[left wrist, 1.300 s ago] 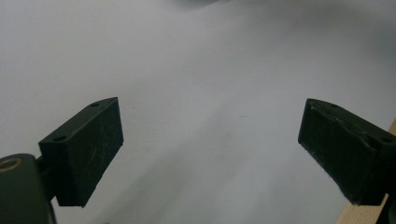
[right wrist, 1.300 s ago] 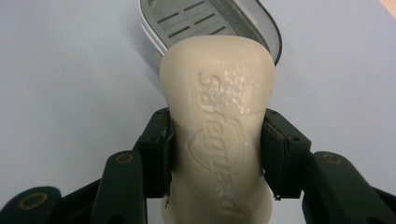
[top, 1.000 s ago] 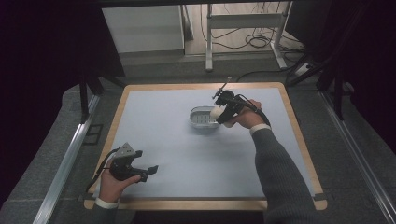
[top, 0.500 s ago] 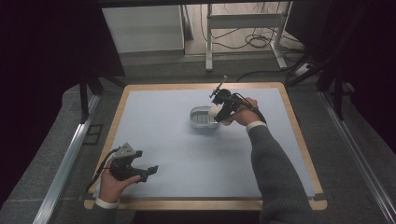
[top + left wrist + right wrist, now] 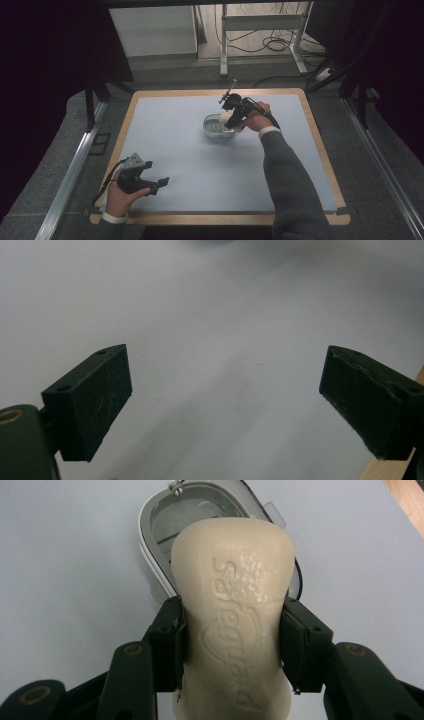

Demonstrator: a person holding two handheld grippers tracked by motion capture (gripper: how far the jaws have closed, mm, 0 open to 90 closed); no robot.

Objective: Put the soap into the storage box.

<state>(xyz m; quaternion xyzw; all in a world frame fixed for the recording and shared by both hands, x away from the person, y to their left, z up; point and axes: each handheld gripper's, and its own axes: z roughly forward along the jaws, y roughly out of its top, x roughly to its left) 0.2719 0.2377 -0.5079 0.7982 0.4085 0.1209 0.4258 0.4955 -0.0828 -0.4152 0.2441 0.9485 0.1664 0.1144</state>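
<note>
A cream bar of soap [image 5: 235, 610] with raised lettering is clamped between the black pads of my right gripper [image 5: 232, 642], which is shut on it. The soap [image 5: 225, 117] hangs just over the right rim of a grey oval soap dish [image 5: 216, 127] at the middle of the pale blue mat. In the right gripper view the dish [image 5: 160, 530] lies beyond the bar, its inside bare. My left gripper [image 5: 156, 184] rests at the mat's near left corner, open, with nothing between its fingers [image 5: 90, 400].
The pale blue mat [image 5: 175, 150] covers a wood-edged table [image 5: 215, 218]. A white cabinet [image 5: 152, 30] and a metal frame with cables [image 5: 260, 25] stand on the floor beyond the table. Dark curtains close in both sides.
The right gripper with the soap has shifted slightly over the dish. The left hand has stayed where it was.
</note>
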